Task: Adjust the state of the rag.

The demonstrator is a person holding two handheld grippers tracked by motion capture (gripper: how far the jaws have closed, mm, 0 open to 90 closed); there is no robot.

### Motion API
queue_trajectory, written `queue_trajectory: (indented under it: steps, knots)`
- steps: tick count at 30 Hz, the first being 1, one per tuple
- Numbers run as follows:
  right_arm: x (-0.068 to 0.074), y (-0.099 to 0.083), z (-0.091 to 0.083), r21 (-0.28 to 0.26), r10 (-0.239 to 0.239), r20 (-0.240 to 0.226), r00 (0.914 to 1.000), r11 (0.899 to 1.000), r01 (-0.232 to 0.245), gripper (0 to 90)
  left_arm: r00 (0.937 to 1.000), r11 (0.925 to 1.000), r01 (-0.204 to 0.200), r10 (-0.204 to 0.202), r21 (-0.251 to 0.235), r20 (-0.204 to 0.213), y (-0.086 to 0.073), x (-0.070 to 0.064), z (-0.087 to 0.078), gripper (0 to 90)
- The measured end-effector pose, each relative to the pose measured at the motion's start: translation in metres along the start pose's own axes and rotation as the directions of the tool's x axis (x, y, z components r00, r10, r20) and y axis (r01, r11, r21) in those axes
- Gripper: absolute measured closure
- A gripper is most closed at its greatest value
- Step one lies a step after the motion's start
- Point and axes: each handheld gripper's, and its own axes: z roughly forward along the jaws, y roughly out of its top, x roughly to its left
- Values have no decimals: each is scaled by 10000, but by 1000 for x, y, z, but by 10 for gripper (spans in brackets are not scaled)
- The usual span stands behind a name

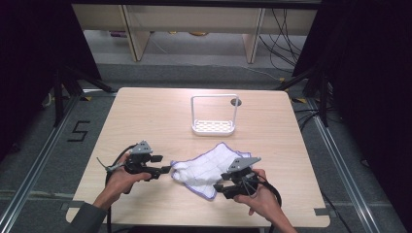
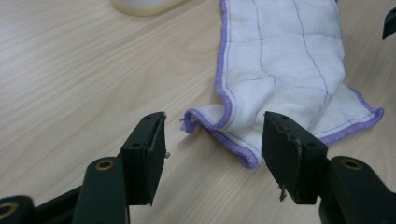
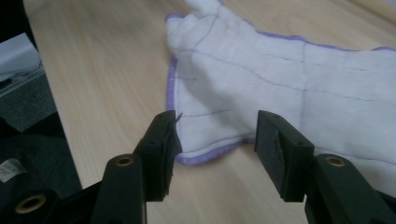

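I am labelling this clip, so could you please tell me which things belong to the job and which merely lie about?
In the job: white cloth; left gripper, open beside it; right gripper, open at its edge.

Lying about: white rack; table.

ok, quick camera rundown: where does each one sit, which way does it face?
High view: fixed above the person's side, facing forward and down on the table; forearms, hands, left gripper and right gripper show.
Left gripper view: rides the left gripper, looking along its open fingers at the cloth.
Right gripper view: rides the right gripper, aimed past its open fingers at the cloth's purple edge.
Shared: all three show the cloth on the wooden table.
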Motion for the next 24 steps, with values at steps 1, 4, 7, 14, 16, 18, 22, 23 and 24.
queue_trajectory:
  steps: [1, 4, 7, 14, 16, 18, 22, 23, 24]
  knots:
    - [4, -2, 1, 59, 121, -56, 9999, 9999, -121, 494, 9999, 10000, -56, 56, -9, 95, 1, -1, 2, 396]
    - [13, -4, 8, 236, -110, -239, 9997, 9997, 115, 494, 9991, 9994, -353, 351, 58, 255, 4, -1, 9, 386]
    - [19, -7, 18, 325, -172, -308, 9994, 9993, 182, 495, 9975, 9983, -543, 533, 220, 454, 5, -2, 17, 377]
    - [24, -12, 42, 917, -463, -365, 9983, 9946, 494, 538, 9936, 9965, -809, 790, 202, 807, 9, -1, 29, 402]
    - [23, -14, 48, 1022, -642, -310, 9975, 9925, 671, 596, 9912, 9952, -836, 778, 516, 1067, 9, -1, 33, 475]
    - [20, -15, 47, 1065, -989, -208, 9949, 9892, 1006, 707, 9909, 9931, -834, 739, 827, 1127, 9, 0, 36, 585]
    - [16, -16, 43, 1150, -1132, -66, 9935, 9869, 1132, 874, 9954, 9949, -697, 646, 732, 702, 10, 3, 35, 807]
    - [16, -17, 41, 1092, -1096, -143, 9939, 9879, 1105, 882, 9961, 9955, -673, 631, 674, 617, 11, 4, 33, 823]
    - [17, -18, 38, 1077, -1065, -217, 9941, 9883, 1082, 886, 9963, 9963, -638, 602, 578, 617, 11, 4, 31, 830]
